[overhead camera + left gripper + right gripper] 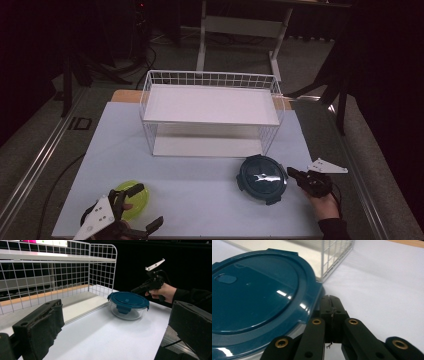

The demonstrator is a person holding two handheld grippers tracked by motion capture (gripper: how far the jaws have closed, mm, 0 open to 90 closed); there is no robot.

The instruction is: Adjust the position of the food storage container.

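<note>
A round glass container with a dark teal lid (pixel 262 178) (pixel 128 301) (pixel 257 292) stands on the table in front of the rack's right end. My right gripper (pixel 291 172) (pixel 332 305) is shut, its tips right against the lid's right rim with nothing visible between them; in the left gripper view a hand holds the right gripper (pixel 138 289) behind the container. My left gripper (pixel 148 205) (pixel 115 325) is at the near left edge, jaws wide apart and empty. A yellow-green bowl (pixel 135 201) lies partly under its far jaw.
A white two-tier wire rack (pixel 210 91) (pixel 50 277) stands at the back middle of the pale table (pixel 200 185); both shelves are bare. Dark floor, a rail and a white frame's legs surround the table.
</note>
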